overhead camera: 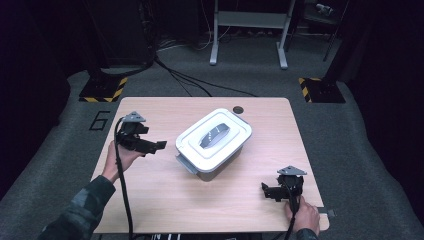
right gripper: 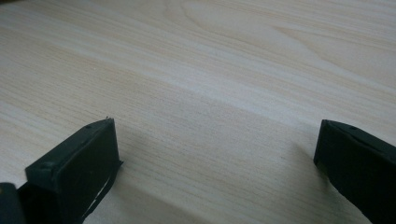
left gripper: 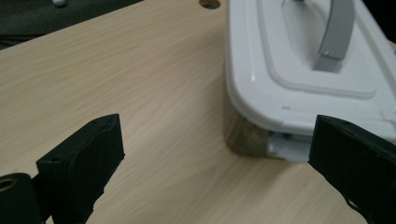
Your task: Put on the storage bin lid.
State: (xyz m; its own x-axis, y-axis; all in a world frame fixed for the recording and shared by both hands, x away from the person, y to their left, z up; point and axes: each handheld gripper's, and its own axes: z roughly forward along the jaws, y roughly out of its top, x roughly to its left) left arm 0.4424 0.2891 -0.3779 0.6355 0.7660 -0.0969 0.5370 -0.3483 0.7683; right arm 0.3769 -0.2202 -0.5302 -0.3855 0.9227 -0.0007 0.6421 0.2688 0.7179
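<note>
Right tool [overhead camera: 272, 191]: nearest the camera, low on the surface [overhead camera: 150, 210] by its near right corner, jaws spread wide with nothing between them, well apart from the box.
Left tool [overhead camera: 155, 146]: jaws also wide apart, empty, pointed at the box from its left side, near but not touching.
Box [overhead camera: 214, 141]: white-lidded container mid-surface, set at an angle, grey handle [overhead camera: 214, 135] lying flat on the lid [left gripper: 261, 70].
Latch [left gripper: 289, 147]: tab at the lid's near corner, just ahead of the left tool.
Risk: one-sided push probably skids or turns the box, since nothing braces the far side.
Risk two: jaws may slip off the smooth lid edge and miss the latch.
</note>
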